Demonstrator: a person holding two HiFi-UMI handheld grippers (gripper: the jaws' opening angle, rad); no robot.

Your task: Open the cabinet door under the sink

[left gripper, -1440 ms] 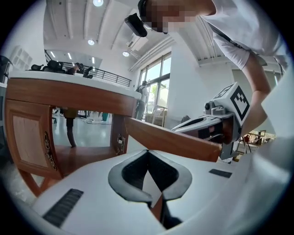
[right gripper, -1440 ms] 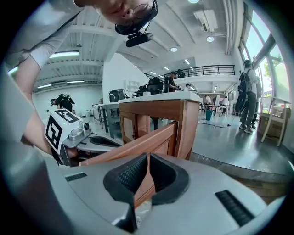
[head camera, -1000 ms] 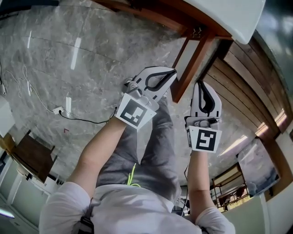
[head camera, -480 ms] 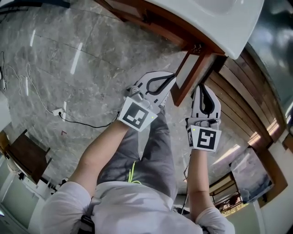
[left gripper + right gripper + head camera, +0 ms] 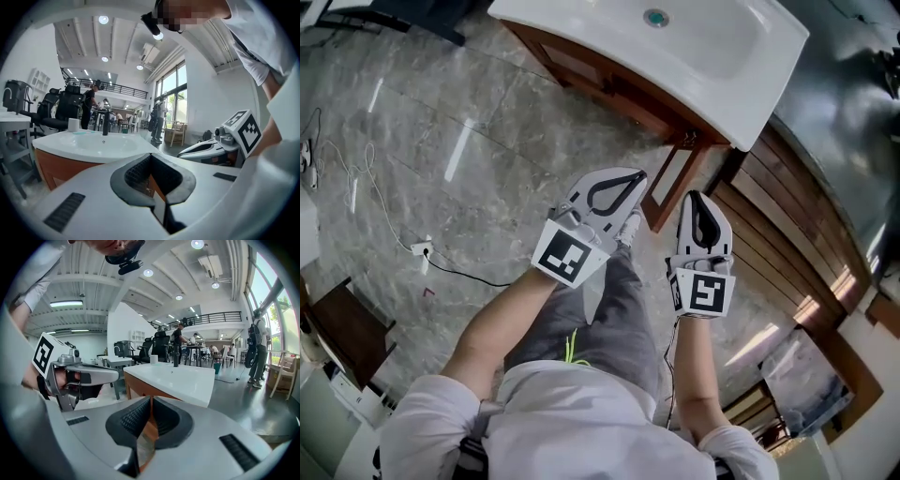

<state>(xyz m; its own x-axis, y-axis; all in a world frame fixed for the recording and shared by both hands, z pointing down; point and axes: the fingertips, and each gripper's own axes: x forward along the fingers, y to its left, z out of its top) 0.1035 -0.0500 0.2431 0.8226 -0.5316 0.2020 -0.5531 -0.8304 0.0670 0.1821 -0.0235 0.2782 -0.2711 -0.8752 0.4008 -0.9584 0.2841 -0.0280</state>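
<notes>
White, glossy sink (image 5: 741, 75) with a rounded basin, set on a reddish-brown wooden cabinet (image 5: 609, 86). The wood-framed, pale-panelled cabinet door (image 5: 673, 178) lies below the sink's near corner. In front of the sink, the moulded white left gripper (image 5: 639, 176) and right gripper (image 5: 698, 197), with ribbed black pads, have jaws pressed together on nothing.
</notes>
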